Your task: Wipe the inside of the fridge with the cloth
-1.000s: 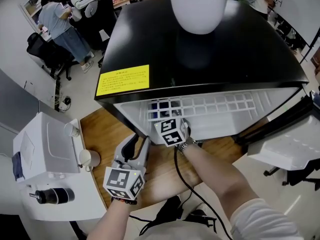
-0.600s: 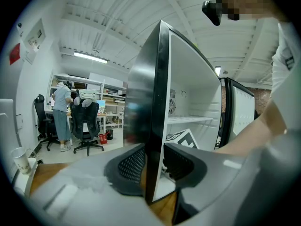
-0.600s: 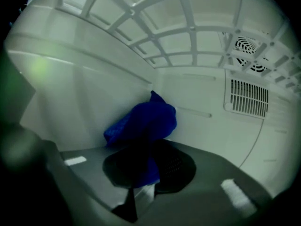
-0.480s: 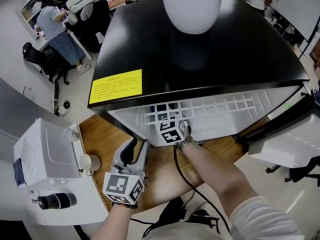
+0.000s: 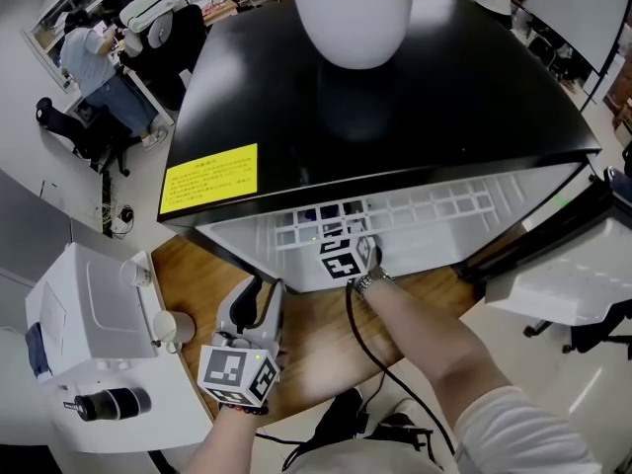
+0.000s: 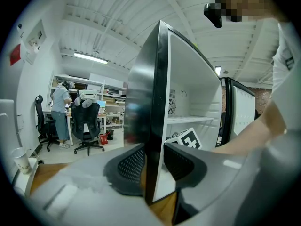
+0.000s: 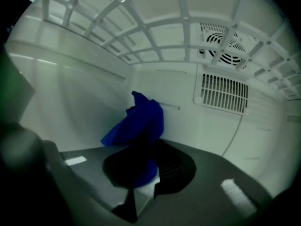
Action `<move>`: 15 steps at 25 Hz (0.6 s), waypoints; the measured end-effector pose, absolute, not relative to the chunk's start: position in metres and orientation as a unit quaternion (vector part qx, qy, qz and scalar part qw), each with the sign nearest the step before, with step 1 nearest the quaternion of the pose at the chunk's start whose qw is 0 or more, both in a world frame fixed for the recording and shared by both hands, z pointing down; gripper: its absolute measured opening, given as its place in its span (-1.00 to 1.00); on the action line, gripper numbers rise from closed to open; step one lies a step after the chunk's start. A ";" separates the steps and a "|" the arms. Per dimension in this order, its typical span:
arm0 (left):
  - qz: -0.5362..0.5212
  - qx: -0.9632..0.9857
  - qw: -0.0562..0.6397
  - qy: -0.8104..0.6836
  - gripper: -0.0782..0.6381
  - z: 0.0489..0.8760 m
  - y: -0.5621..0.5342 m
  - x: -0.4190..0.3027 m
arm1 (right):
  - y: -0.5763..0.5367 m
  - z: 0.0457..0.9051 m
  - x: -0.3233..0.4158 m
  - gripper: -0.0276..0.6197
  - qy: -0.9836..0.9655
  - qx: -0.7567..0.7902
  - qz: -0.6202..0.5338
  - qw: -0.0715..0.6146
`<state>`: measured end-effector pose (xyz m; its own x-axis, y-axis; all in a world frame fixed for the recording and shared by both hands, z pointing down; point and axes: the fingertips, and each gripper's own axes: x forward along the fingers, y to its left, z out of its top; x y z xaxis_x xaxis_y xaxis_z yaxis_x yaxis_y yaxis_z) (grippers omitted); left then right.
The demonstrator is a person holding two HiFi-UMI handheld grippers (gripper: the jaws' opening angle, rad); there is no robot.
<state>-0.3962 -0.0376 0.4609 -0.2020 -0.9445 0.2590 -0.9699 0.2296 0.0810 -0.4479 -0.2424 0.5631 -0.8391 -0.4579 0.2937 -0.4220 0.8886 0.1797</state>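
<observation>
The right hand-held gripper (image 7: 150, 168) sat inside the fridge (image 5: 395, 107), with the cloth (image 7: 141, 124) between its jaws and sticking out ahead of them. A grid shelf (image 7: 155, 27) lay above it, and vents (image 7: 225, 93) ahead to its right on the back wall. The left hand-held gripper (image 6: 153, 164) sat outside, to its left, with the fridge's side wall (image 6: 150, 102) between its jaws. A pot (image 5: 351, 18) stood on the fridge top, above both.

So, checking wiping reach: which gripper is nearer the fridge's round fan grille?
Right. The right gripper is inside the fridge with the cloth, facing the fan grille; the left gripper clamps the side wall at the front opening.
</observation>
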 end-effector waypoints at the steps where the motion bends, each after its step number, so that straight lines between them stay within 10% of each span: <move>1: 0.050 0.618 0.127 -0.774 -0.43 0.461 -0.038 -0.396 | -0.245 0.563 -0.445 -0.76 -0.957 0.234 -0.053 0.167; 15: 0.055 0.614 0.127 -0.777 -0.43 0.462 -0.037 -0.396 | -0.283 0.558 -0.406 -0.76 -0.944 0.280 -0.049 0.168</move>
